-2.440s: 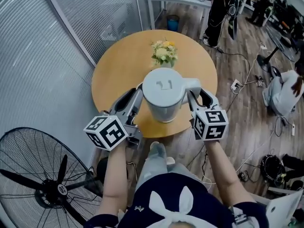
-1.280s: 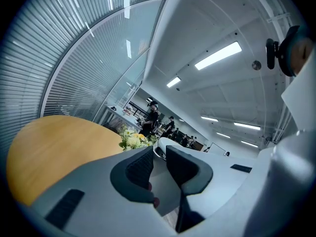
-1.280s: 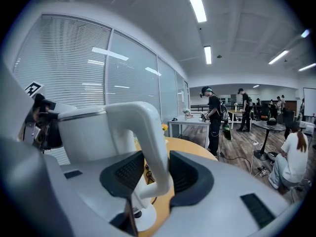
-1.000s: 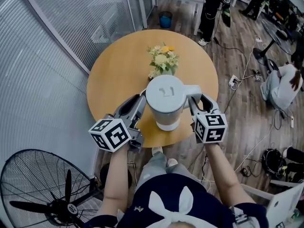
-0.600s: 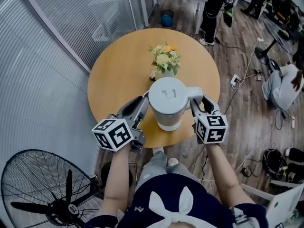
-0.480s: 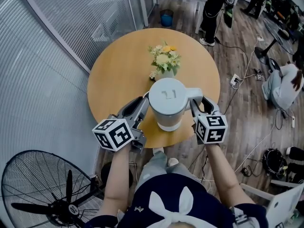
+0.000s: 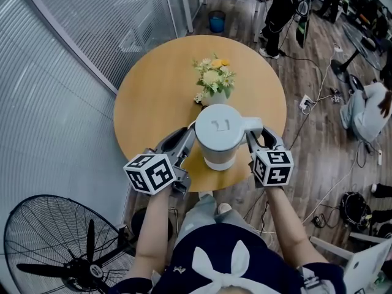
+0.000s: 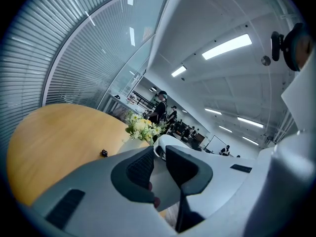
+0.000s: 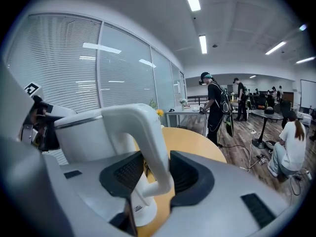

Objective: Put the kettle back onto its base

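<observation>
Head view: the white kettle [image 7: 222, 133] is over the near part of the round wooden table [image 7: 153, 97], just in front of a small vase of flowers [image 7: 214, 78], its handle turned to the person's right. The only mark on its lid is a raised U-shaped outline. The left gripper [image 7: 188, 136] reaches in at the kettle's left side and the right gripper [image 7: 254, 136] at the handle side. Each carries a cube, the left cube [image 7: 150, 173] and the right cube [image 7: 272, 167], printed with black-and-white square codes rather than words.

Left gripper view: the jaws stand close together, and the pads [image 8: 140, 168] pinch a pale edge of the kettle that fills the narrow gap between them. The rim of the spout [image 8: 159, 149] shows just past the pad tips. The kettle's body fills the right of the picture. A small dark object lies on the table to the left, too small to identify.

Right gripper view: the handle [image 9: 148, 132] runs upright between the jaws, and the pads [image 9: 185, 172] close on it from both sides below its upper bend. The kettle's body is just left of the fingers. Its lower end meets a wider white disc on the table, the base [image 9: 148, 212]. I cannot tell whether the kettle is fully seated on it. A small dark label [image 9: 137, 209] low on the white foot is too small to read.
</observation>
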`<state>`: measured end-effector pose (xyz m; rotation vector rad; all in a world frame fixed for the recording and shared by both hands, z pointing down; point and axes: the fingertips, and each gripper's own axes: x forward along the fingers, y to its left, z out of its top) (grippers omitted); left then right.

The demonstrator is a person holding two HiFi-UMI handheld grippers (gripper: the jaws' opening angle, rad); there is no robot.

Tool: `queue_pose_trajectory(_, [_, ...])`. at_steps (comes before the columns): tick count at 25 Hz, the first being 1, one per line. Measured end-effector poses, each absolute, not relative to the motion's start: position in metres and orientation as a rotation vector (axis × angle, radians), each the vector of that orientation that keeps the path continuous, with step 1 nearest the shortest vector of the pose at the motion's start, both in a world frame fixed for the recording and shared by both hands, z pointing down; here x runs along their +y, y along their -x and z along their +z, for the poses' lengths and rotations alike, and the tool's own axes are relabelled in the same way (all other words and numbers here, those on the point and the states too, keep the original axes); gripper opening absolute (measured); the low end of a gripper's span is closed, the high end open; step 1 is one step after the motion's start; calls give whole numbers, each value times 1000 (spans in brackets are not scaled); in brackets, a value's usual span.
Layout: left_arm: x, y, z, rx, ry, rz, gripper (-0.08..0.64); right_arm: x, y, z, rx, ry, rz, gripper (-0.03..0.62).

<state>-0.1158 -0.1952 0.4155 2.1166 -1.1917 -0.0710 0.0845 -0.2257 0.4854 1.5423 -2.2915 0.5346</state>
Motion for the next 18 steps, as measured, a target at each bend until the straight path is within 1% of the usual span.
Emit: queue_pose_trajectory(18, [-198, 115, 445, -1176, -2067, -17, 87, -226, -85, 515, -2255, -1504, 586, 169])
